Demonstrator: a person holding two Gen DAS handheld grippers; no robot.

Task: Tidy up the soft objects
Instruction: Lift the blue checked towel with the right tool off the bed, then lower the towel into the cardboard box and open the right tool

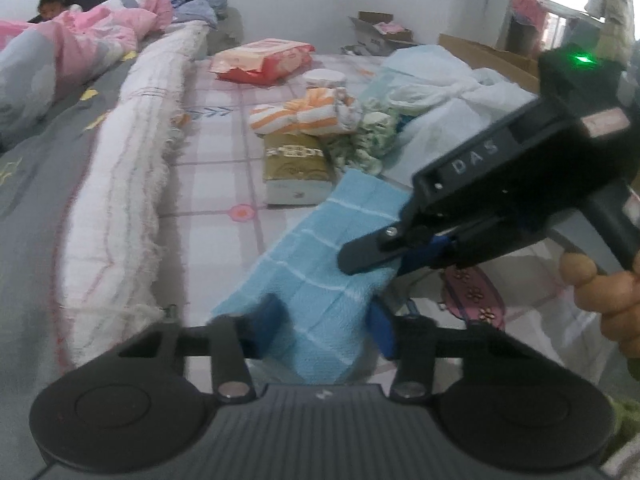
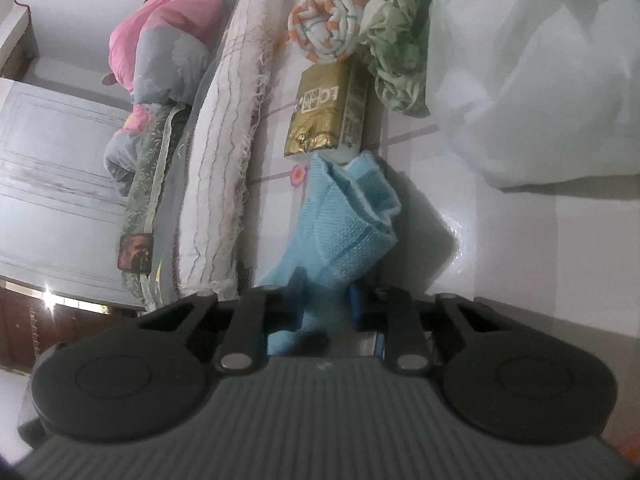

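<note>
Grippers at both ends of a light-blue checked towel (image 1: 320,280) on a bed (image 1: 224,184) covered by a pale plaid sheet. Nearest the foot of the bed, the left gripper (image 1: 320,330) straddles the towel's near end, blue pads on either side of the cloth; whether they already press it cannot be told. The right gripper (image 2: 326,306), held in a person's hand (image 1: 612,296), is clamped on the bunched opposite end, the fabric gathered into folds between its pads. The towel lies mid-bed, its far corner just beside a gold tissue pack (image 1: 298,172), with an orange-striped rolled cloth (image 1: 304,114) and a green-patterned cloth (image 1: 372,136) beyond it, and a long fringed white blanket roll (image 1: 132,184) along its left. Thin, limp and very light, the towel is likely to sag and crumple wherever unsupported, so hems and corners look the surest places to pinch; its terry weave should resist slipping.
</note>
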